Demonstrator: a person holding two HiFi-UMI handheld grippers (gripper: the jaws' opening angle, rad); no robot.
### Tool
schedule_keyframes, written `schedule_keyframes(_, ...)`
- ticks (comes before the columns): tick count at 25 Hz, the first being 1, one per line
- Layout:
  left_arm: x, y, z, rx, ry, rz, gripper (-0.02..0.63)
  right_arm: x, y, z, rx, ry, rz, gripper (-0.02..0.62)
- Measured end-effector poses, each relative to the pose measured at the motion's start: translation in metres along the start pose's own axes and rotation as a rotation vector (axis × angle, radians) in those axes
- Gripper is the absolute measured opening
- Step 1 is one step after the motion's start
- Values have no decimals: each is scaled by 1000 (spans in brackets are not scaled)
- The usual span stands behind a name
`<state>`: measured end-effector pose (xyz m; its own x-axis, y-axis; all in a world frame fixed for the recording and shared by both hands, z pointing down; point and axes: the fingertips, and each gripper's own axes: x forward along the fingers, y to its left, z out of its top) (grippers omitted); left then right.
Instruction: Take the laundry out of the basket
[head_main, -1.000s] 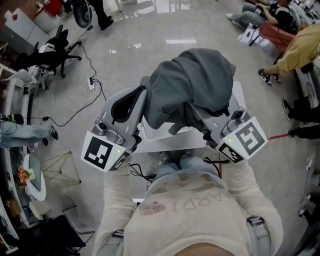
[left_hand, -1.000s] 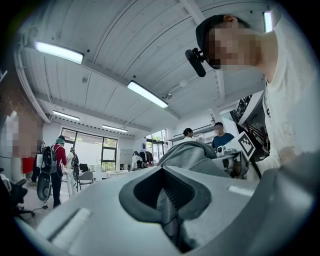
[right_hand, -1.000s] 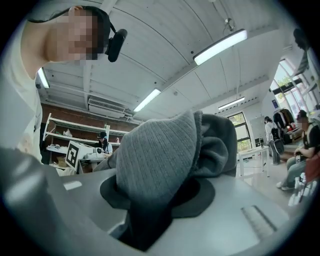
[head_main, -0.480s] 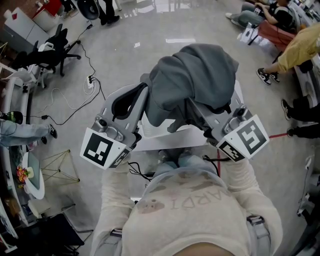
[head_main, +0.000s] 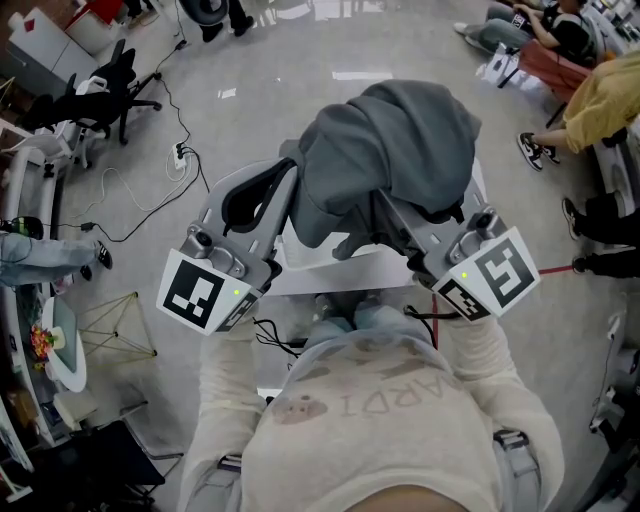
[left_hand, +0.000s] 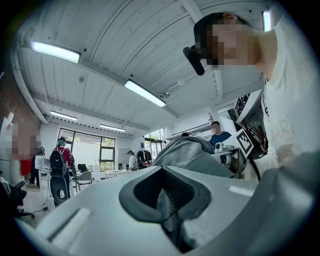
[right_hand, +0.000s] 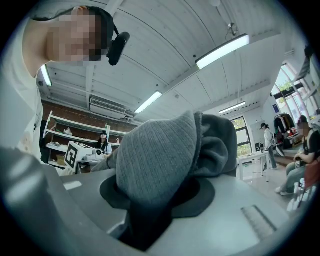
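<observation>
- Grip check: left gripper (head_main: 287, 180) and right gripper (head_main: 393, 215) stay level in front of the chest, hardly shifted from the earlier pictures.
- Left gripper is pressed shut on a thin fold of cloth at the garment's left edge.
- Right gripper pinches a thick ribbed band, its jaws held partly apart by the bulk.
- Grey sweatshirt (head_main: 390, 150) hangs bunched over and between both grippers, above a white surface (head_main: 330, 272), a touch farther up the view than before.
- Likely already lifted out and only being held up; the basket itself can't be made out.
- Fabric looks heavy and crumpled, with a rounded lump on top.
</observation>
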<state>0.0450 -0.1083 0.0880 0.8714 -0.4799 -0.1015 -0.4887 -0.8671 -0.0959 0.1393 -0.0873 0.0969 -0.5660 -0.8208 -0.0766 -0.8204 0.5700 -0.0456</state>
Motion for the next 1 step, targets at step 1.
schedule_keyframes(1, 0, 0, 0, 1, -1, 0, 0, 0, 0, 0, 0, 0, 0, 184)
